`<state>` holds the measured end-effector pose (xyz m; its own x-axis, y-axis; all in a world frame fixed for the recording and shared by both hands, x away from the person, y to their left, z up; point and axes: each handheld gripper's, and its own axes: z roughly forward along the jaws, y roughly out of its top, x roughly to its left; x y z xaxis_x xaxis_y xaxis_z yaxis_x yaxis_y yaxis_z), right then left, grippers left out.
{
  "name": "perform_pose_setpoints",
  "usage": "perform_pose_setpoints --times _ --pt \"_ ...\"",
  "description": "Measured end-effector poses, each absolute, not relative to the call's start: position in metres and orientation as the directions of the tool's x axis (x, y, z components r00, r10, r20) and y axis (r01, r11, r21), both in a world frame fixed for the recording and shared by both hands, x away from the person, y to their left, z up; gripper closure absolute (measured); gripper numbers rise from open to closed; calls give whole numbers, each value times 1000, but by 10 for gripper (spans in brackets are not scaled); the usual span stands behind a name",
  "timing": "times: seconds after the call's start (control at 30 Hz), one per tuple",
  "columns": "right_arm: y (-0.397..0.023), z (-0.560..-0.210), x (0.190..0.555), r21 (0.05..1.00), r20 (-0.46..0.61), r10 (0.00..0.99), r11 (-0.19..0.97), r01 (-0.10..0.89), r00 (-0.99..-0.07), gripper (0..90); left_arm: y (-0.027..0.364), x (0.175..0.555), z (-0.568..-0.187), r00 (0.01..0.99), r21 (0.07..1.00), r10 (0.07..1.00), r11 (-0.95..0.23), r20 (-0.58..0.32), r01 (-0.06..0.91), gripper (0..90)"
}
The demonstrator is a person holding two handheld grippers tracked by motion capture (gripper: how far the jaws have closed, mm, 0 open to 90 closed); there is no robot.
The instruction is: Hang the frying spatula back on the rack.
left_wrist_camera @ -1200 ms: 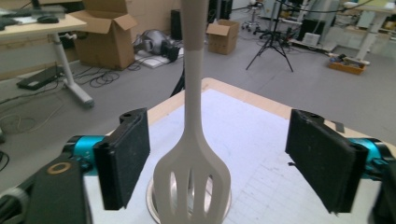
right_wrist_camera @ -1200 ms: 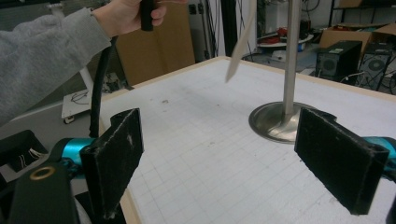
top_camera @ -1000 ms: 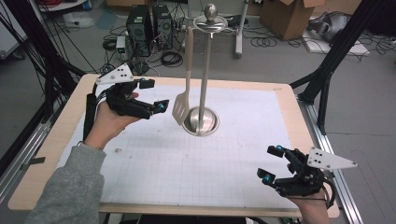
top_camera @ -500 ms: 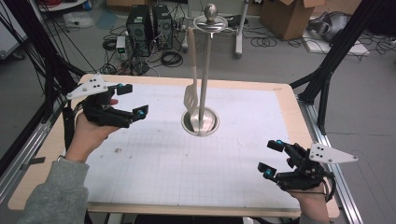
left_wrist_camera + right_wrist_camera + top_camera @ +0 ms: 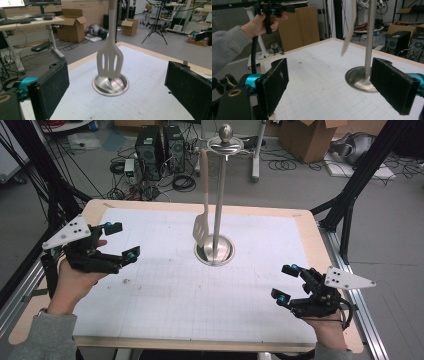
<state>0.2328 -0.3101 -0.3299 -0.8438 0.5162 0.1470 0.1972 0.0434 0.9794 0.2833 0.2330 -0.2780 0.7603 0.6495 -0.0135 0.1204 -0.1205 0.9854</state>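
One slotted spatula (image 5: 200,229) hangs from one steel stand (image 5: 218,195), between two wide-open, empty tools: left tool (image 5: 120,241), right tool (image 5: 285,283).

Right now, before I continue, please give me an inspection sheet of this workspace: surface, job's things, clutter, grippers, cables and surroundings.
Surface: white gridded mat on a wood-edged table; a few small dark specks near its left side.
Job's things: beige slotted spatula hangs from the top of the steel stand, blade just above the stand's round base.
Clutter: nothing seen on the mat besides the stand.
Grippers: left gripper held above the table's left edge, jaws open and empty; right gripper at the near right corner, jaws open and empty.
Cables: one black cable trails from the left gripper; loose cables lie on the floor beyond the table.
Surroundings: computer towers, cardboard boxes, black frame legs.
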Motion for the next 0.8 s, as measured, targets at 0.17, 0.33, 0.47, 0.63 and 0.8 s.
perform_pose_setpoints --times 0.17,0.33,0.47,0.63,0.8 --pt "-309 -329 235 982 135 517 43 183 -845 146 243 273 -287 756 986 655 -115 -19 124 61" --pt "-308 -326 235 986 106 516 56 157 -850 146 251 264 -293 759 985 650 -101 -38 137 61" --pt "-307 -324 234 986 105 517 55 155 -850 146 256 257 -296 757 988 651 -86 -43 130 61" --pt "-308 -323 235 987 98 516 59 149 -851 146 263 251 -301 756 989 652 -71 -55 133 61" --pt "-309 -323 235 987 98 519 57 149 -849 146 269 247 -306 747 988 661 -55 -70 141 61"
